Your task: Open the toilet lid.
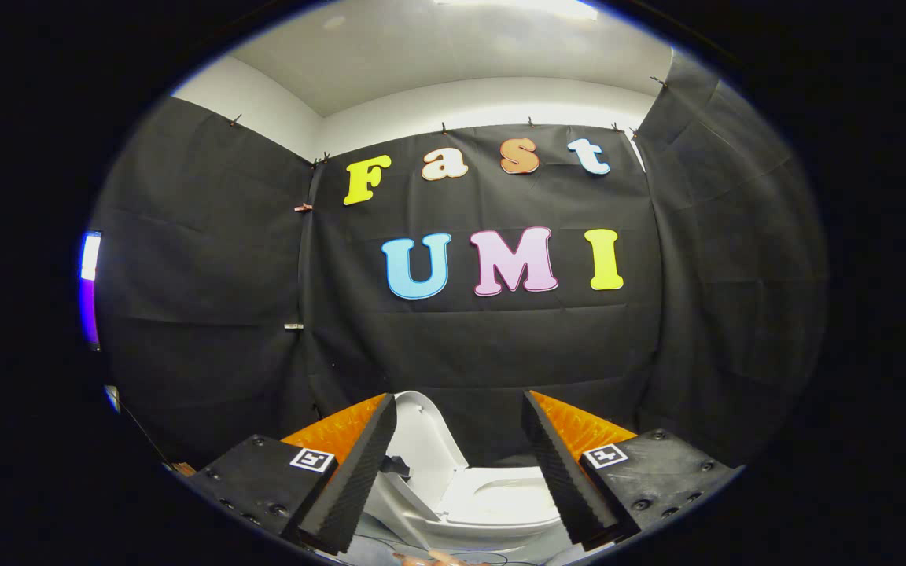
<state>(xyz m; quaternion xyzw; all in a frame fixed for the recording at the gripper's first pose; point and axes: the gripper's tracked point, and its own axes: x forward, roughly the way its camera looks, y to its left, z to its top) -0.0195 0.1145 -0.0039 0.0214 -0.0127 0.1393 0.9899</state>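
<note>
Since the tongs (459,472) are spread wide and grip nothing, the toilet lid (425,440) is seen between their fingers, already raised and leaning toward the left one, with the bowl's seat (504,503) exposed below. The step is judged nearly done; a straight withdrawal is advised. Beyond, open room is left before the cloth wall (469,346).

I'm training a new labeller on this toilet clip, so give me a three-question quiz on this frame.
1. True or false: the toilet lid stands raised.
2. The gripper is: A) open, B) shut on the lid, C) shut on nothing.
3. What lies between and below the fingers?

Key: 1 true; 2 A; 3 the toilet seat with its bowl.
</note>
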